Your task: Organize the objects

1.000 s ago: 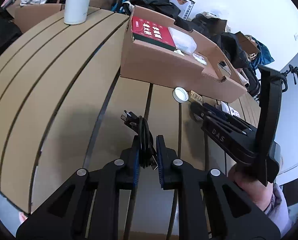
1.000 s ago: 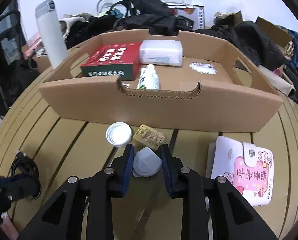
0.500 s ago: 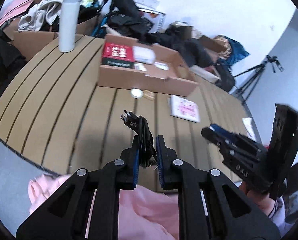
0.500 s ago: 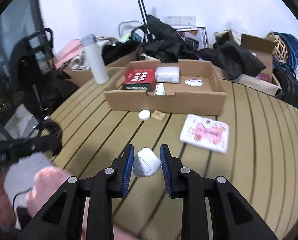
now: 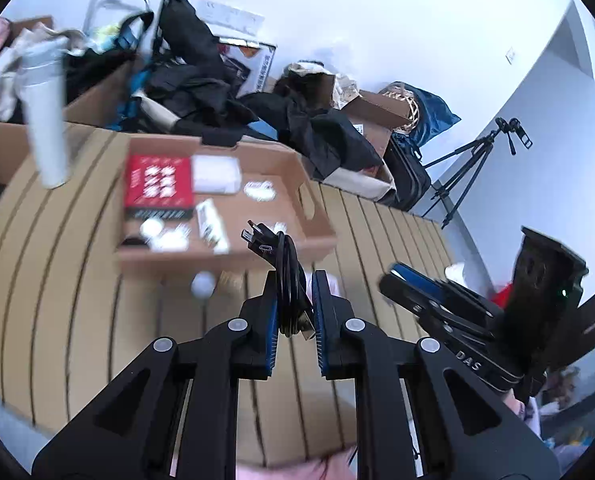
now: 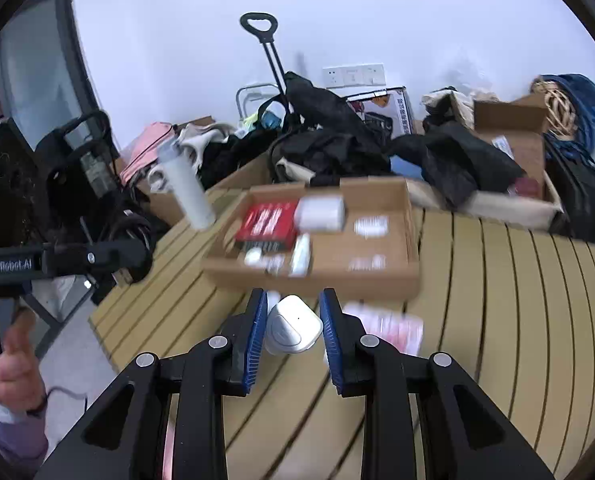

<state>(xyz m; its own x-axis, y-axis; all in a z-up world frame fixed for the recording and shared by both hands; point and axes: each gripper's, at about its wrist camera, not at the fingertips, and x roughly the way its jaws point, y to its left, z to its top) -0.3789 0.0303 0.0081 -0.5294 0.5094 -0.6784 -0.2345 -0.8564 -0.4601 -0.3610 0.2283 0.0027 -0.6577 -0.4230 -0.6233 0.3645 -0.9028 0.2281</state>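
The cable (image 5: 289, 276), coiled black with its plugs poking up, is clamped between the pads of the left gripper (image 5: 293, 308) and rides in the air above the table (image 5: 77, 340), short of the box (image 5: 225, 258). The white case (image 6: 293, 326) is pinched likewise in the right gripper (image 6: 293, 324), also aloft and just before the box's near wall. Both sets of jaws are clenched on their loads; neither is released.

The cable looks the riskier load: only the middle of the coil is squeezed, so a loop could slip free and unwind, or a dangling plug could snag the box's near wall on the way in. The case is smooth and rounded, held across its sides, so a jolt could squirt it out onto the slats, where the gaps might catch it. The box is already crowded on its left with a red packet (image 6: 265, 222), a white pack (image 6: 321, 212) and a tube (image 6: 301, 256); dropping either load there could knock those about. The two grippers are close, and could clash over the box
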